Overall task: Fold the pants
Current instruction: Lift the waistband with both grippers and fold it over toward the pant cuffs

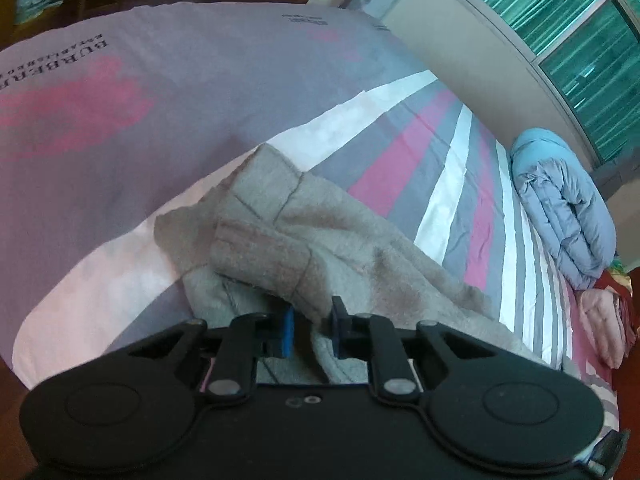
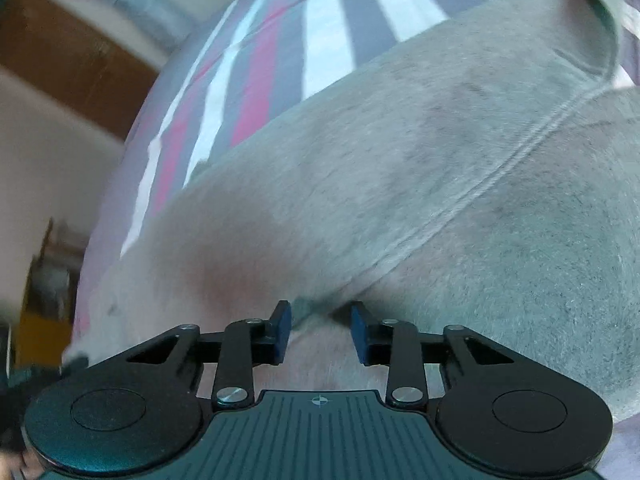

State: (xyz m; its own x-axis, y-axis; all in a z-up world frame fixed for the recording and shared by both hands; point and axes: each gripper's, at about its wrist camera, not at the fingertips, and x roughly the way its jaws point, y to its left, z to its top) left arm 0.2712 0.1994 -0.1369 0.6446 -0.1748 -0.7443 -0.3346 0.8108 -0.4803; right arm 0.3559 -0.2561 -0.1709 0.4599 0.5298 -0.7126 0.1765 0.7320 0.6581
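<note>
Two grippers work on grey pants (image 1: 320, 236) lying on a striped bedsheet (image 1: 452, 184). From the left wrist view, the left gripper (image 1: 313, 334) has its blue-padded fingers (image 1: 287, 332) pinched on a fold of the pants' fabric, one leg end folded over ahead of it. Further right, a rolled blue quilt (image 1: 568, 204) sits at the bed's far edge. From the right wrist view, the right gripper (image 2: 321, 334) has its fingers spread apart, tips pressed against the pants (image 2: 400, 184), gripping nothing.
</note>
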